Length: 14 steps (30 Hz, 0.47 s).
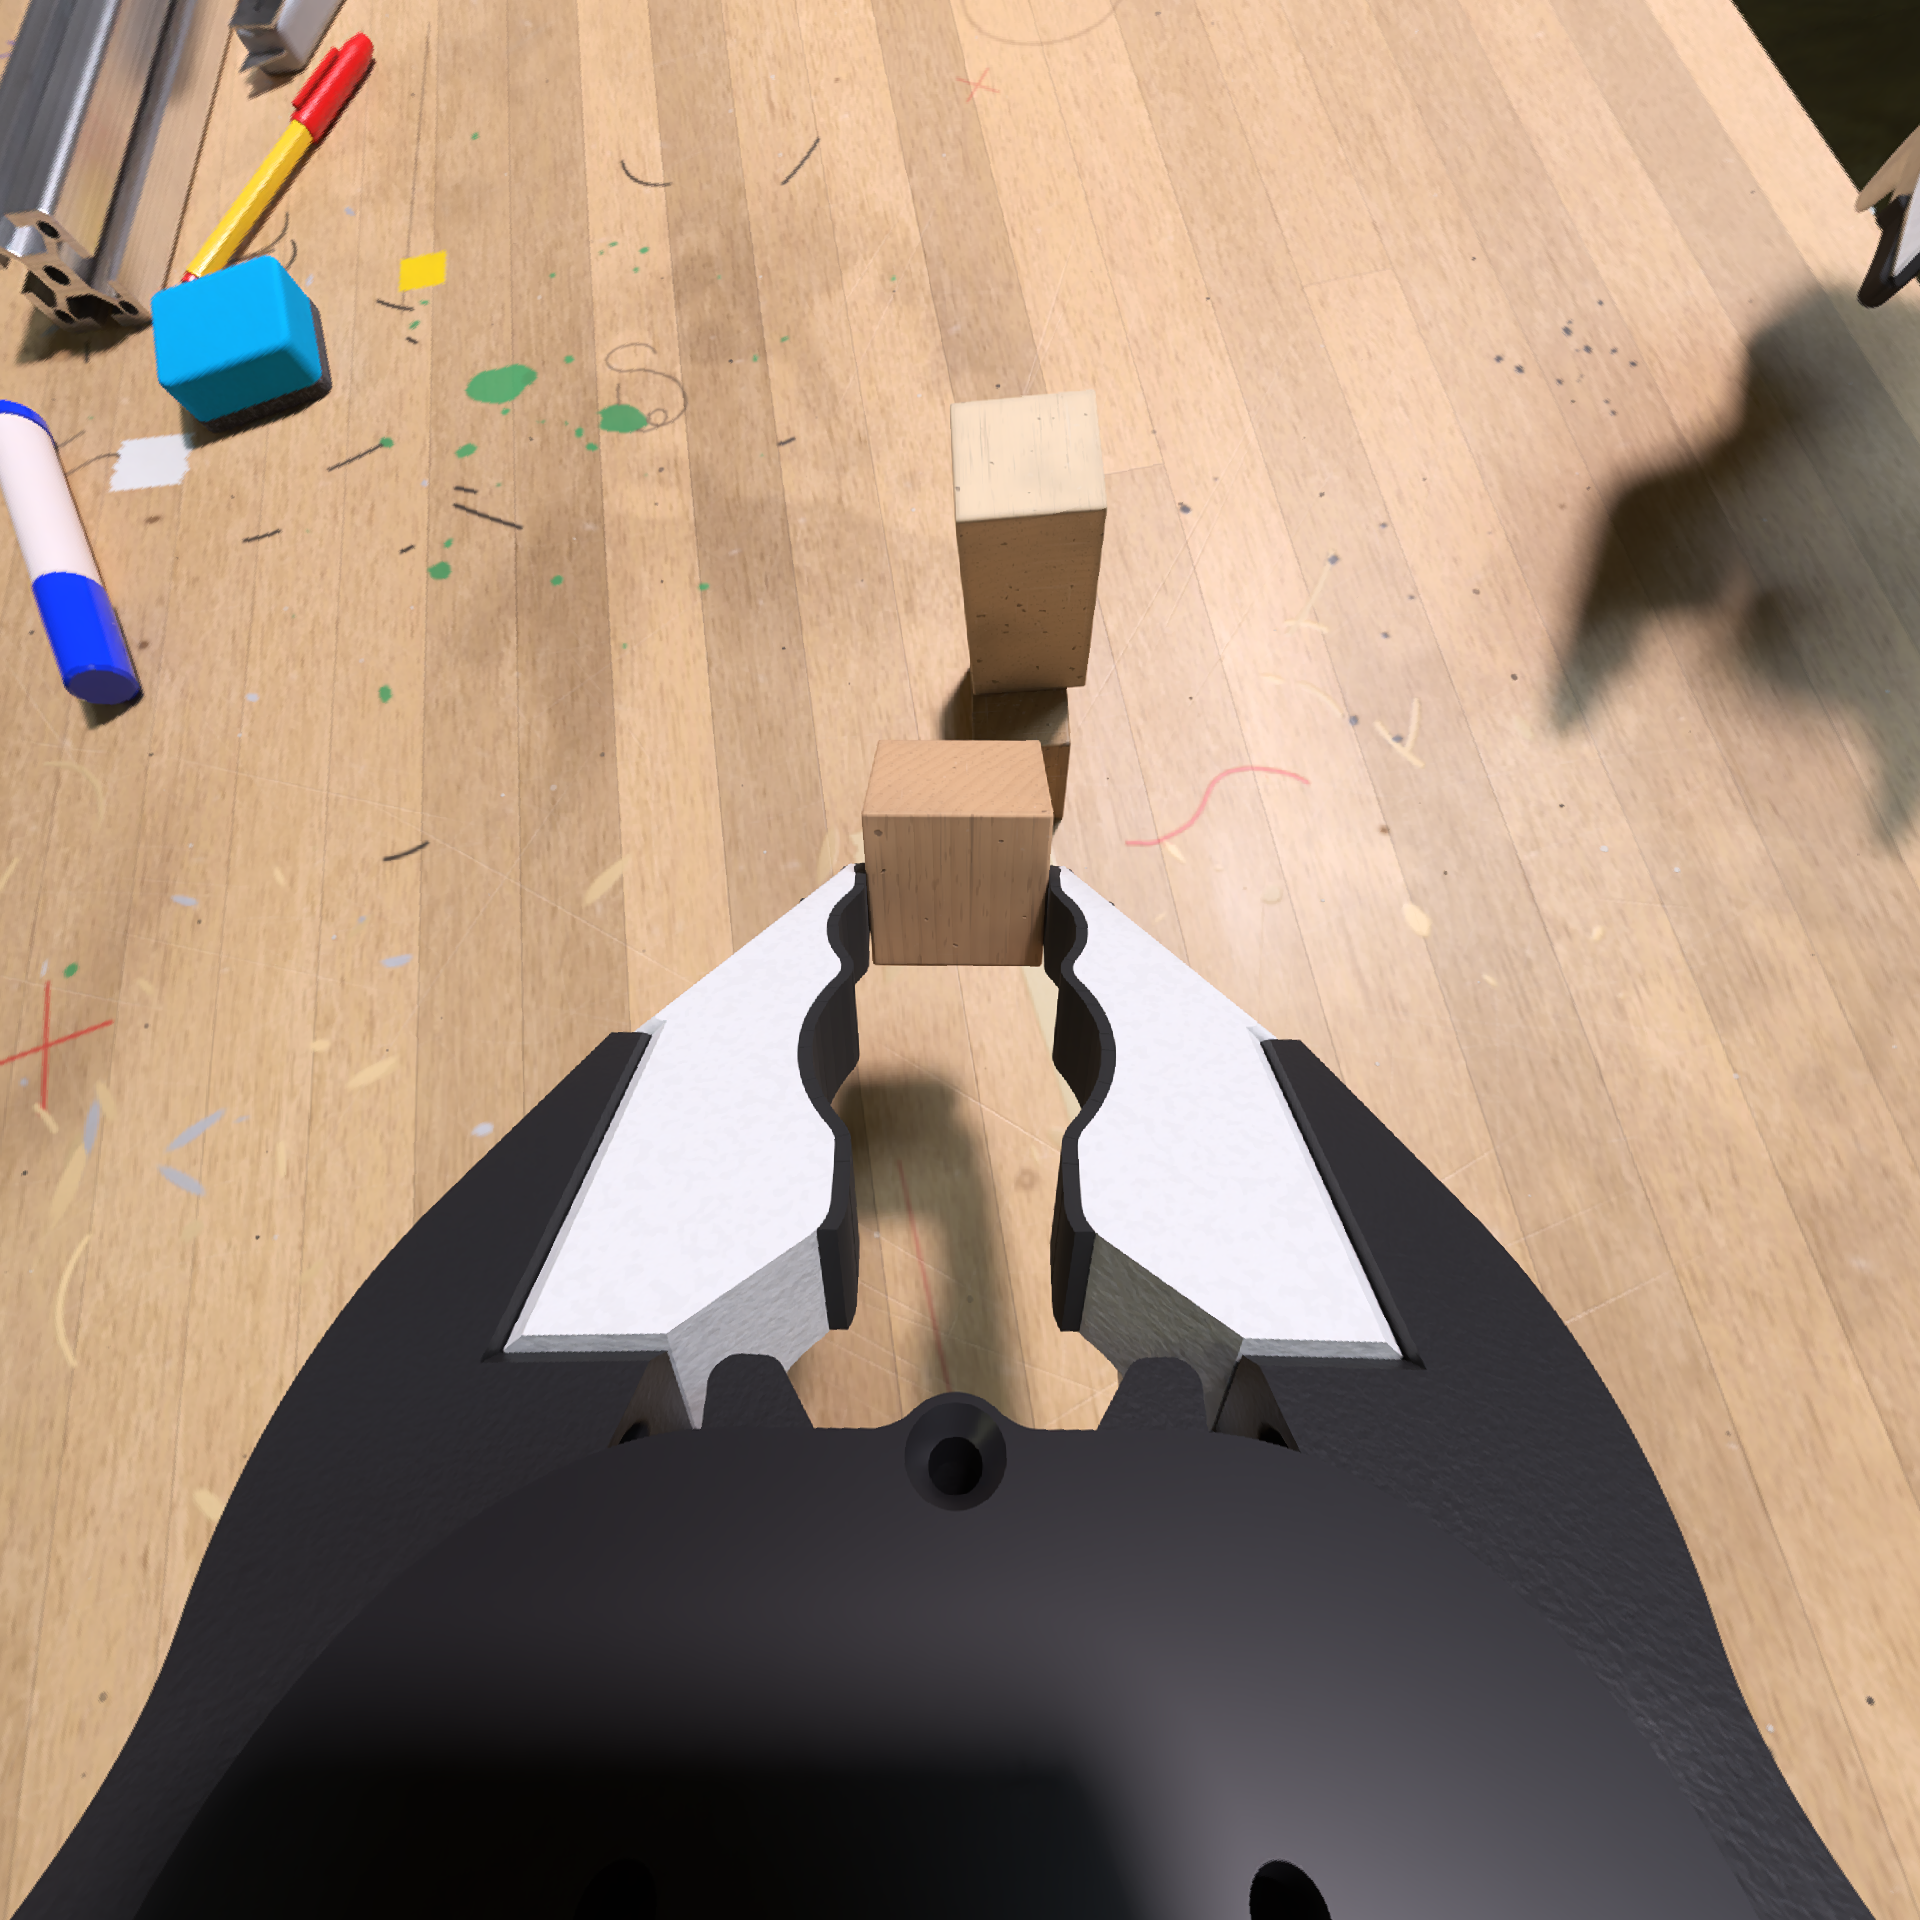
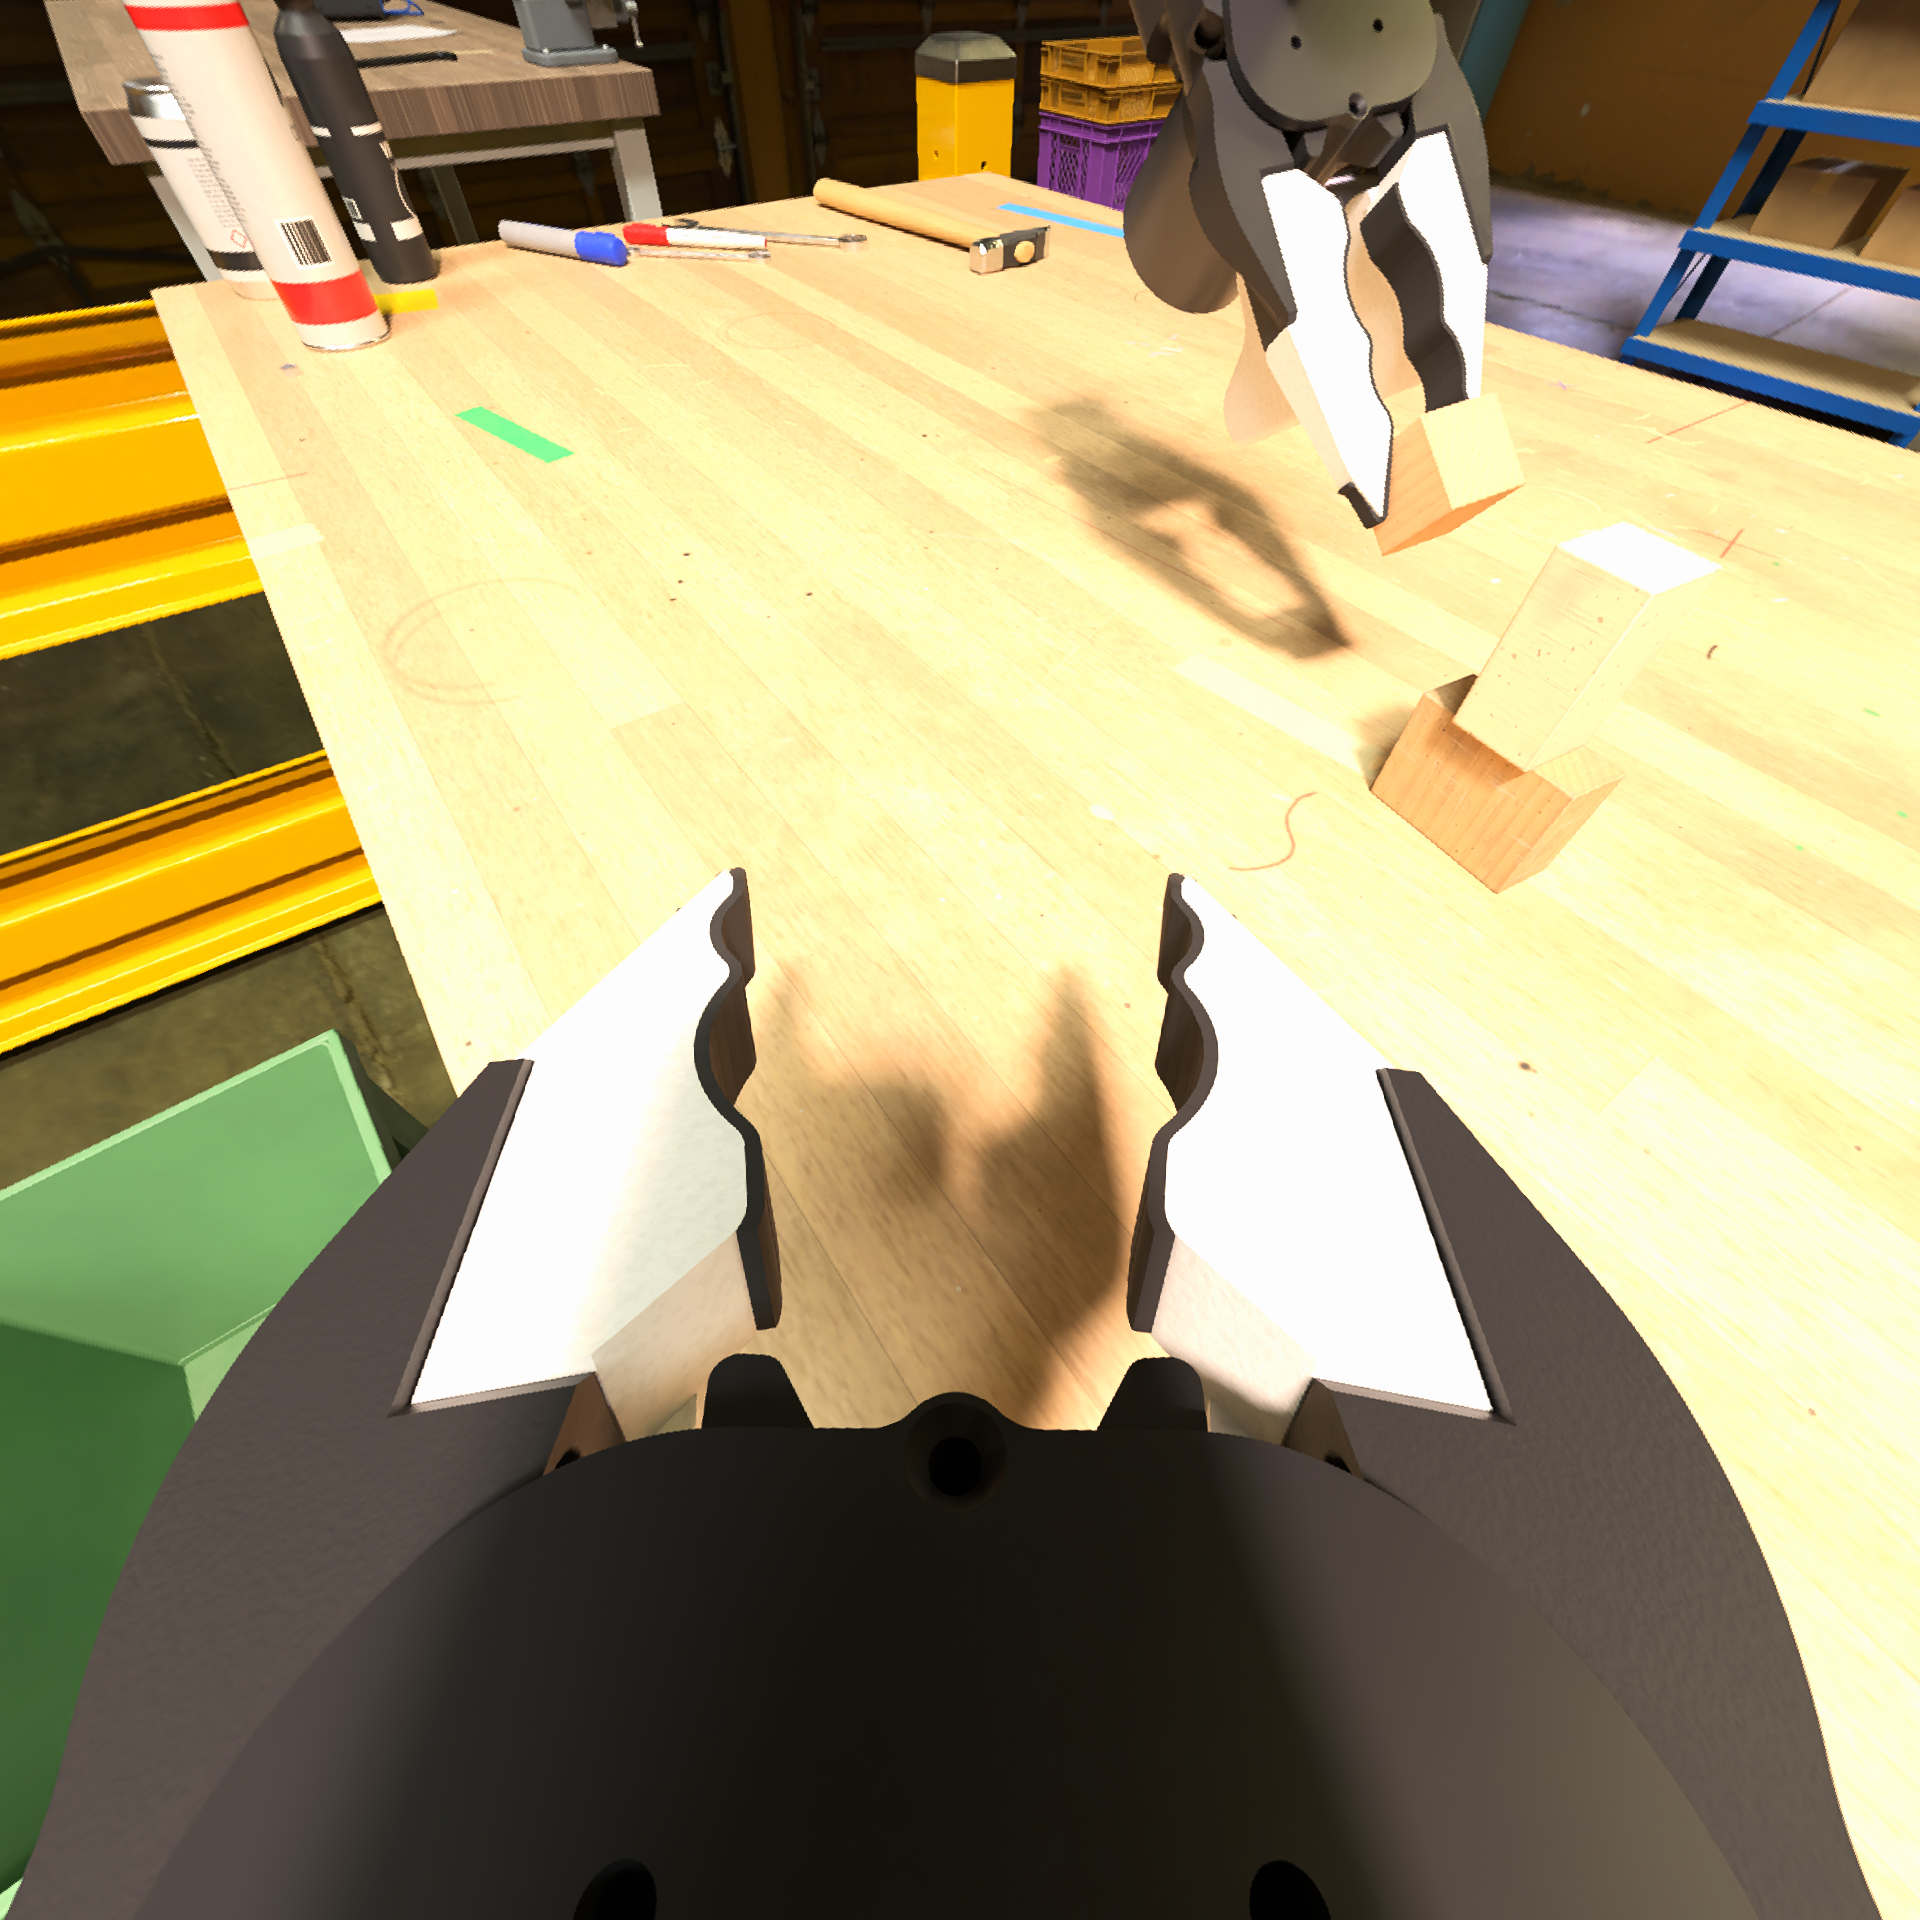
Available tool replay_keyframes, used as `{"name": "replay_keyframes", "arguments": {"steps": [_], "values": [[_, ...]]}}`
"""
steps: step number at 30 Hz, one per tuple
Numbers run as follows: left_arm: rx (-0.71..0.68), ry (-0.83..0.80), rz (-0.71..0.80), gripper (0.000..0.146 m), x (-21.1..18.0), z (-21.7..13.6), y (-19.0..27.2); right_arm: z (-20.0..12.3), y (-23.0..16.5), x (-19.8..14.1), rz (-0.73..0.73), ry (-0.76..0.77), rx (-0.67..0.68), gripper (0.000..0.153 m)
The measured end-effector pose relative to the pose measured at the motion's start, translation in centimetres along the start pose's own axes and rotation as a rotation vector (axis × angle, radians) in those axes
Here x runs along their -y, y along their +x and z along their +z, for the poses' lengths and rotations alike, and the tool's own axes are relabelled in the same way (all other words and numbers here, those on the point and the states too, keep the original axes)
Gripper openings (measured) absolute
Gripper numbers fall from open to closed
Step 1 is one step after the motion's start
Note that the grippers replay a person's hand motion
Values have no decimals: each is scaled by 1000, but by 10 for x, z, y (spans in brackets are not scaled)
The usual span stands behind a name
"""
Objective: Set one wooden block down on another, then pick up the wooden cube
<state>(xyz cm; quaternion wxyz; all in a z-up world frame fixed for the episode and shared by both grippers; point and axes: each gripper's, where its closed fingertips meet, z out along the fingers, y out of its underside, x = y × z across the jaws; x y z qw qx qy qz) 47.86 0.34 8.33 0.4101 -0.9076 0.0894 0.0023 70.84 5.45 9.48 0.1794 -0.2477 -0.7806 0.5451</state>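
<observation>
My left gripper (image 1: 954, 883) is shut on a brown wooden cube (image 1: 956, 847) and holds it in the air above the table. Beyond it, a tall pale wooden block (image 1: 1029, 540) stands upright on a darker wooden block (image 1: 1023, 717). The right wrist view shows the same stack: the pale block (image 2: 1569, 655) on the brown base block (image 2: 1475, 800), with the left gripper (image 2: 1397, 457) holding the cube (image 2: 1449, 473) above and behind it. My right gripper (image 2: 956, 904) is open and empty, low over the table, left of the stack.
A blue eraser block (image 1: 237, 338), red-yellow pen (image 1: 281, 156), blue-capped marker (image 1: 62, 561) and aluminium profile (image 1: 73, 156) lie at far left. Hammer (image 2: 935, 223), markers (image 2: 566, 241), tubes (image 2: 260, 187) sit at the table's far edge. Yellow rails (image 2: 125, 488) and a green bin (image 2: 177, 1247) are off the left edge.
</observation>
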Motion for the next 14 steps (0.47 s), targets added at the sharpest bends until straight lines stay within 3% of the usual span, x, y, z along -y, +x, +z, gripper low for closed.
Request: {"name": "replay_keyframes", "arguments": {"steps": [14], "values": [[15,-28,13,33,2,1,5,1,-2,-1,0,-3,6,79]]}}
